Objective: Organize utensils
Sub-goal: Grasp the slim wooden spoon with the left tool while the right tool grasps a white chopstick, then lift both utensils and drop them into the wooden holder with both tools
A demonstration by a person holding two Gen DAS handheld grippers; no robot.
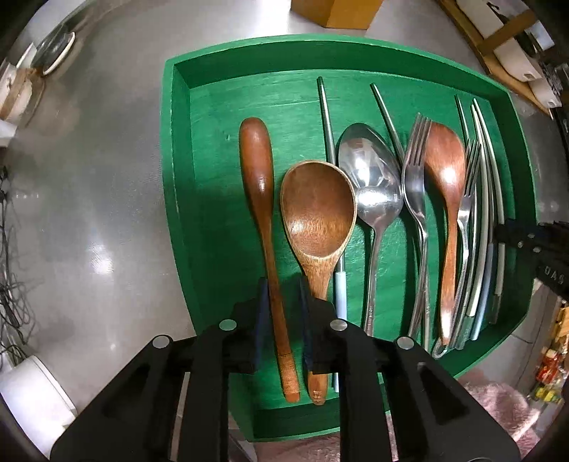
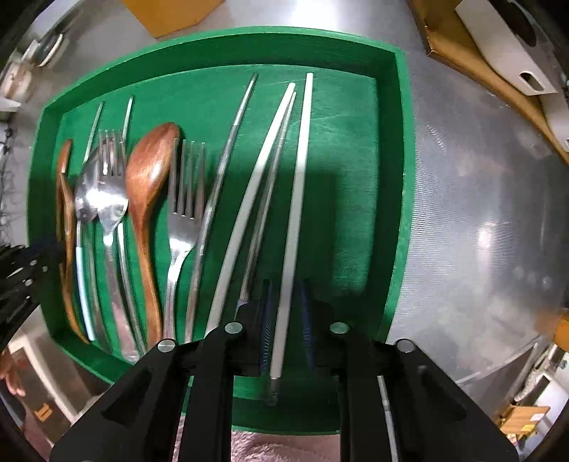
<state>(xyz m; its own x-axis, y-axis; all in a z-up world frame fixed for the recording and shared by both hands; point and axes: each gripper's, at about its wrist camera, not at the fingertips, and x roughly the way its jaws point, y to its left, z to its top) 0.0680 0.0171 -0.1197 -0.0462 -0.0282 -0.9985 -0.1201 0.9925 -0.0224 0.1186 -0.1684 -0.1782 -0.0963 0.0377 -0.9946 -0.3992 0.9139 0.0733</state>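
Resting on a brushed steel counter [image 1: 106, 184] that throws back soft glare from overhead light, a green wooden tray [image 1: 177, 149] carries the utensils in a rough row. Near the tray's left wall lies a dark wooden spoon [image 1: 261, 220] face down; the left gripper [image 1: 282, 320] straddles its slim handle with jaws drawn narrow, though pad contact cannot be made out. Beside it sit a lighter wooden spoon [image 1: 318, 213], a steel spoon [image 1: 370, 177] and forks [image 1: 416, 184]. Toward the tray's right wall, the right gripper [image 2: 284, 320] is drawn close about a white chopstick [image 2: 297, 199], with more chopsticks [image 2: 249, 199] fanned alongside. Beyond the tray's far edge stands a tan wooden block [image 1: 338, 12]; a wooden rack with white pieces [image 2: 498, 64] fills the far right corner of the counter. A glass lid [image 1: 57, 49] and a white container [image 1: 32, 398] sit along the left edge, and a pink cloth [image 1: 498, 408] lies at the near side.
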